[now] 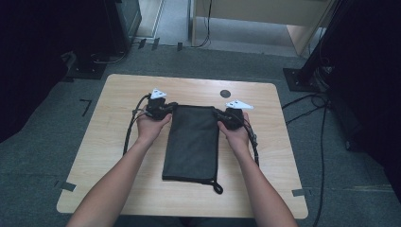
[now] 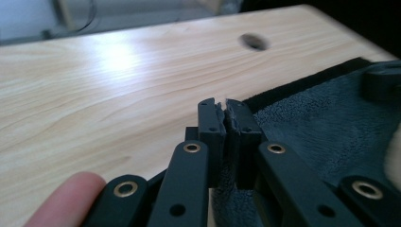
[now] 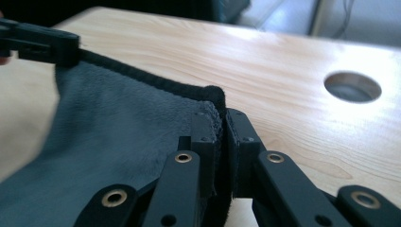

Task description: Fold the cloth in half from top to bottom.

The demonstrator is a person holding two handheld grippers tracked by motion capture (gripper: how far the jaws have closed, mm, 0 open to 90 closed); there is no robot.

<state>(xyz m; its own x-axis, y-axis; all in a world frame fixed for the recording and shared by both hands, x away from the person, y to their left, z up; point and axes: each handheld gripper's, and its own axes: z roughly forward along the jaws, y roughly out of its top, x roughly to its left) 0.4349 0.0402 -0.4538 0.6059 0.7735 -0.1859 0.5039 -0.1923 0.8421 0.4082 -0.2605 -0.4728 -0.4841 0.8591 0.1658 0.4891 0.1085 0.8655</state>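
Two hand-held grippers pinch the far corners of a dark grey, plush drawstring pouch [image 1: 191,142] lying flat on the pale wooden tabletop [image 1: 113,123]; its contents cannot be seen. Left hand-held gripper [image 1: 169,107] and right hand-held gripper [image 1: 220,113] face each other, forearms reaching forward. Each gripper view shows jaws clamped on the fabric edge; the high view shows a cord loop [image 1: 217,187] at the near corner.

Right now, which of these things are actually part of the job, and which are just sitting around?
In use:
- dark grey cloth, flat on the table
- left claw, shut on its far left corner
- right claw, shut on its far right corner

Just there:
- round hole in the tabletop
- cables on the floor
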